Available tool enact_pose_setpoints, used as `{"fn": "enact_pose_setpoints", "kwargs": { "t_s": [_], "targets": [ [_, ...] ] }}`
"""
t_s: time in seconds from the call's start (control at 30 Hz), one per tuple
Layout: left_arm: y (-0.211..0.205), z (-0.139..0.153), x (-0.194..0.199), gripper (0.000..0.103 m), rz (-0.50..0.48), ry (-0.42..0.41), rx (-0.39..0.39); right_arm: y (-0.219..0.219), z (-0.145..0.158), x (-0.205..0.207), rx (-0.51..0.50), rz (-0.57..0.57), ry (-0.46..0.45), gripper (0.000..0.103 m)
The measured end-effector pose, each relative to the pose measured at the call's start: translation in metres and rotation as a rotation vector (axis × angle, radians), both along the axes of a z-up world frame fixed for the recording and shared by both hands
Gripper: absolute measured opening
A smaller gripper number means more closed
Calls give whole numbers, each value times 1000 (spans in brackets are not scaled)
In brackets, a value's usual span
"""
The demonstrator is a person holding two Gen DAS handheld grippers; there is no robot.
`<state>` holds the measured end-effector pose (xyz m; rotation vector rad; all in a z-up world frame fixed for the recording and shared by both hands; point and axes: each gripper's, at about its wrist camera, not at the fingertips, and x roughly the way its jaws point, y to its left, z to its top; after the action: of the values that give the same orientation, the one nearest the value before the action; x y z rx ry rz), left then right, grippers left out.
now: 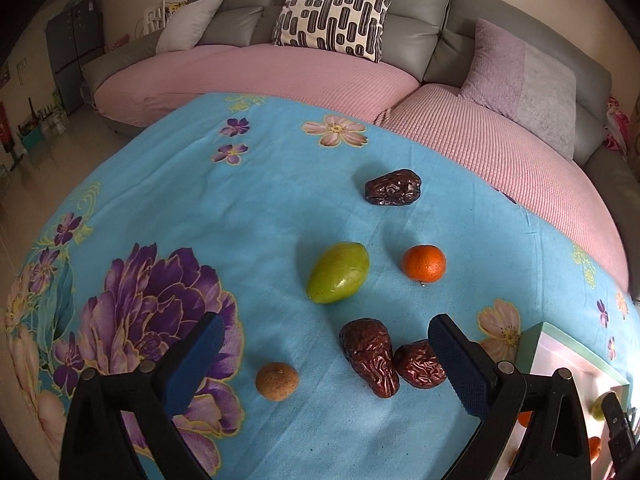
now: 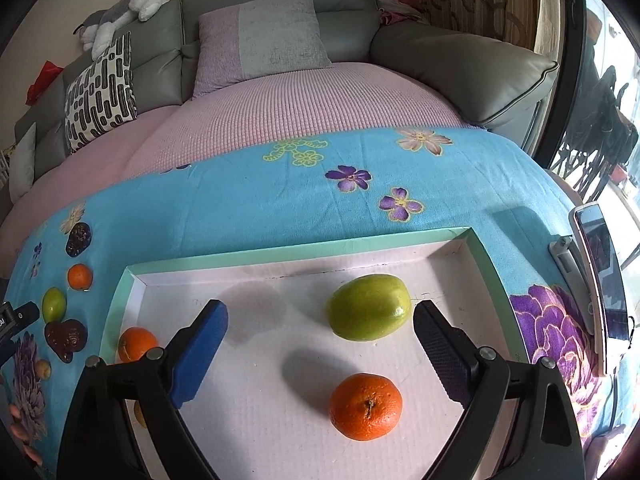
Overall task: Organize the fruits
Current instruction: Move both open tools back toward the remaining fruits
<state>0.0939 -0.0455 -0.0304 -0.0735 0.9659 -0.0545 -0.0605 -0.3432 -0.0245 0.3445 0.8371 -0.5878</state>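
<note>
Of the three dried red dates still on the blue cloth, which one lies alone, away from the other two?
The far date, beyond the green fruit and the orange. The other two dates lie touching, near the left tool.

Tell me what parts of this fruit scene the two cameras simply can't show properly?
- Tray, left wrist view: mostly cut off by the picture edge and the left gripper; its contents hardly show.
- Small brownish thing, right wrist view: hidden behind the right gripper; unidentifiable.
- Phone, right wrist view: seen edge-on, screen unreadable.
- Dark dried fruits, right wrist view: merged at the rim; count unclear.
</note>
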Motion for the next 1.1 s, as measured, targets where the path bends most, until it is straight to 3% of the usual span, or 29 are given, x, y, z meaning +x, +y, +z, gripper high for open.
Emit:
{"fn": "enact_pose_setpoints", "kwargs": {
  "t_s": [0.3, 0.53, 0.9, 1.1],
  "targets": [
    [5, 9, 0, 103, -6, -19, 59, 13, 4, 7, -54, 14, 29, 94],
    [7, 17, -1, 103, -39, -29, 54, 29, 7, 14, -96, 57, 34, 94],
    [26, 40, 4, 103, -89, -96, 51, 69, 24, 31, -140, 185, -50, 94],
    [49, 48, 10, 103, -59, -112, 33, 85, 26, 41, -89, 250, -91, 94]
  ]
}}
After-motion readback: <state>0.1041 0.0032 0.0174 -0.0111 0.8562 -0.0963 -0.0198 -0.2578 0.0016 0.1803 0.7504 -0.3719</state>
